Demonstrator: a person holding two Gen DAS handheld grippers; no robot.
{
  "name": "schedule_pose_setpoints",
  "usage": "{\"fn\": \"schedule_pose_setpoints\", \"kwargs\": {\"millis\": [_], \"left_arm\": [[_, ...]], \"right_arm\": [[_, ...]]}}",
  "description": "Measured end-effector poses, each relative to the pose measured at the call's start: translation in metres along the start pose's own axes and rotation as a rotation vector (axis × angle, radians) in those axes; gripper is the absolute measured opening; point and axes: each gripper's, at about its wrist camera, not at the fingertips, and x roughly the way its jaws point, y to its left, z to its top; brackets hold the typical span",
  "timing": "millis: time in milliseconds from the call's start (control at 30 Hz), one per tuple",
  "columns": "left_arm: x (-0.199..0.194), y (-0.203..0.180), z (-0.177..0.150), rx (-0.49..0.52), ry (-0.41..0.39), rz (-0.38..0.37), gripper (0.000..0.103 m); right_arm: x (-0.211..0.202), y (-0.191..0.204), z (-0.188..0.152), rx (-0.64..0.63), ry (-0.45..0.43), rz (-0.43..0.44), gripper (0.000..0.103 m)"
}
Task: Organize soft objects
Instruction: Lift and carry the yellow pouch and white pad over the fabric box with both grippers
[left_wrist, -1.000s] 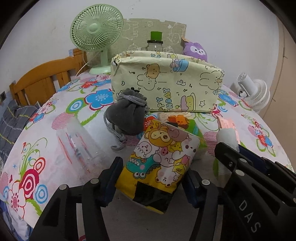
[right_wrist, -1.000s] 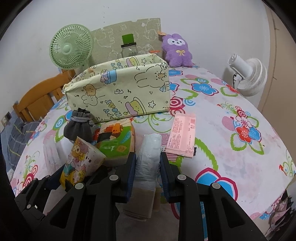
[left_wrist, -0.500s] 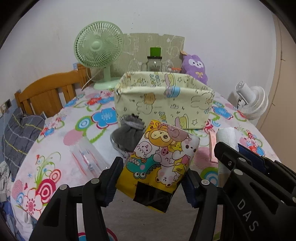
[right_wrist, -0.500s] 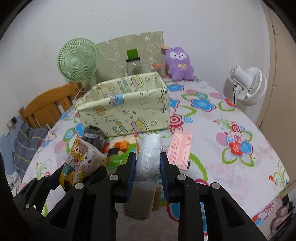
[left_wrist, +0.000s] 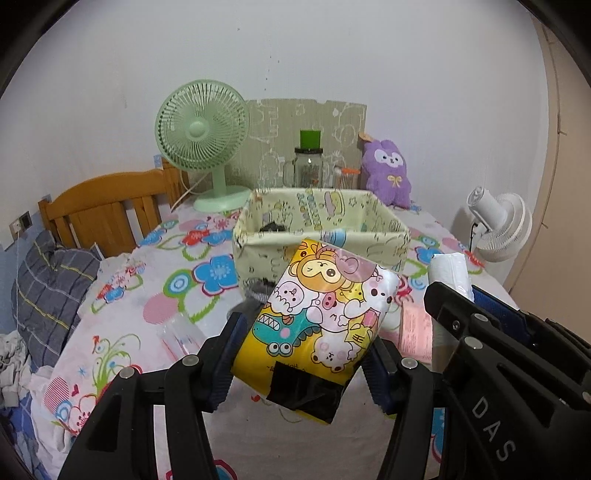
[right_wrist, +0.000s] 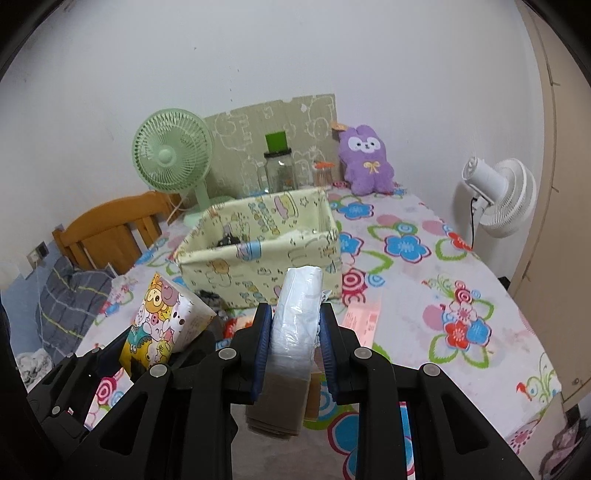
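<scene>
My left gripper (left_wrist: 304, 354) is shut on a yellow cartoon-print tissue pack (left_wrist: 317, 325) and holds it in the air in front of the pale yellow fabric storage box (left_wrist: 321, 243). My right gripper (right_wrist: 295, 332) is shut on a white plastic-wrapped soft pack (right_wrist: 295, 317), also lifted above the table. The tissue pack shows at left in the right wrist view (right_wrist: 162, 325). The box (right_wrist: 258, 258) is open at the top, with something dark inside. A grey pouch (left_wrist: 258, 286) is mostly hidden behind the tissue pack.
The table (right_wrist: 443, 266) has a flowered cloth. A pink packet (right_wrist: 362, 317) lies on it right of the box. A green fan (left_wrist: 201, 147), a jar (left_wrist: 306, 166) and a purple plush (left_wrist: 386, 173) stand at the back. A white fan (right_wrist: 498, 199) stands at right, a wooden chair (left_wrist: 99, 210) at left.
Both grippers have risen with their packs and now look down into the open box. The grey pouch and green pack on the table have dropped out of sight behind the held items.
</scene>
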Motion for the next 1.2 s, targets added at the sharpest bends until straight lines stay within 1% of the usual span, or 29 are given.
{"fn": "schedule_pose_setpoints", "kwargs": {"millis": [367, 700, 900, 1200], "left_arm": [[-0.02, -0.006, 0.027, 0.012, -0.06, 0.013, 0.061], [-0.032, -0.006, 0.045, 0.021, -0.101, 0.001, 0.061], [-0.034, -0.006, 0.058, 0.023, -0.124, -0.001, 0.061], [-0.025, -0.006, 0.074, 0.031, -0.133, 0.005, 0.061]], "right_arm": [[-0.022, 0.001, 0.027, -0.003, -0.057, 0.018, 0.029], [-0.035, 0.004, 0.046, -0.008, -0.099, 0.026, 0.029], [-0.038, 0.006, 0.057, -0.012, -0.123, 0.035, 0.029], [-0.028, 0.007, 0.074, -0.012, -0.132, 0.043, 0.029]]}}
